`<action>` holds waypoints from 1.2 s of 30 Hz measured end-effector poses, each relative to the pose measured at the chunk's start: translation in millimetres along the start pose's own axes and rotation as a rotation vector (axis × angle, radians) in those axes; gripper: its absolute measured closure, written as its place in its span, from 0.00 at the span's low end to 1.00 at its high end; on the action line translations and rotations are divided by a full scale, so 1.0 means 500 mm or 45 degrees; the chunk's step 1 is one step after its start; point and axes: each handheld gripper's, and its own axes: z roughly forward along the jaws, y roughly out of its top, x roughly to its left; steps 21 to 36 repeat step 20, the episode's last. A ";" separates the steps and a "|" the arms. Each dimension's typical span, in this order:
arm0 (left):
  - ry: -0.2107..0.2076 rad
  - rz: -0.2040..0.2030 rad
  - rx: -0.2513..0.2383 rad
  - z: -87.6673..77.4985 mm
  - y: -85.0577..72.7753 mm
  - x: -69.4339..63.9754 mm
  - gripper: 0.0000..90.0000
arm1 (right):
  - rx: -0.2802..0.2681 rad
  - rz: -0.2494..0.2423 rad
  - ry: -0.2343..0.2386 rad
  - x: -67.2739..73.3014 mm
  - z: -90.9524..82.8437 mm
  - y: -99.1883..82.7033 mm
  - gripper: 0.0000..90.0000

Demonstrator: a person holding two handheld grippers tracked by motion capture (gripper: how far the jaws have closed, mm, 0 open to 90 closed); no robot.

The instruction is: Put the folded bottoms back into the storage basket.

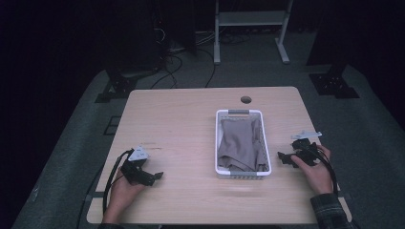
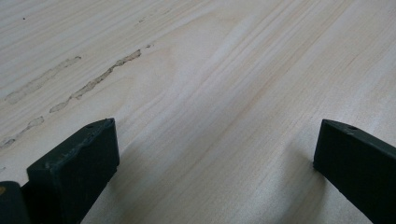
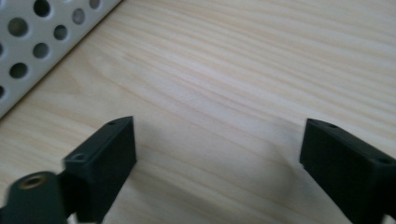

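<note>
White perforated basket (image 1: 242, 170) sits right of centre on the worktop (image 1: 181, 124), a taupe folded cloth (image 1: 241, 143) lying inside it. No readable writing anywhere on basket or cloth. Right gripper (image 1: 286, 156) rests just right of the basket, fingers (image 3: 105, 161) released and spread, bare wood between them. Left gripper (image 1: 154, 176) lies well left of the basket, fingers (image 2: 77, 163) also released, wide apart. Beyond the basket, a cable hole (image 1: 246, 99) pierces the worktop; nothing blocks the way.

We see a pale wood-grain desk (image 1: 181, 124), a white perforated basket (image 1: 218, 143) holding a taupe cloth (image 1: 239, 143), black claws, and a plaid sleeve (image 1: 329, 210).
</note>
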 end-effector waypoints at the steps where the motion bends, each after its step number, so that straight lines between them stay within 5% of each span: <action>1: -0.001 0.000 -0.001 0.000 0.000 0.000 0.00 | -0.002 0.007 0.014 -0.001 0.001 -0.001 0.10; 5: -0.003 0.001 0.000 0.000 0.000 0.000 0.00 | -0.033 0.044 0.061 -0.004 0.006 -0.007 0.09; 7: -0.003 0.003 -0.001 -0.001 -0.001 0.000 0.00 | -0.109 0.050 0.067 -0.006 0.014 -0.016 0.07; 36: -0.004 0.003 -0.001 -0.001 -0.001 0.000 0.00 | -0.108 0.050 0.067 -0.006 0.014 -0.016 0.07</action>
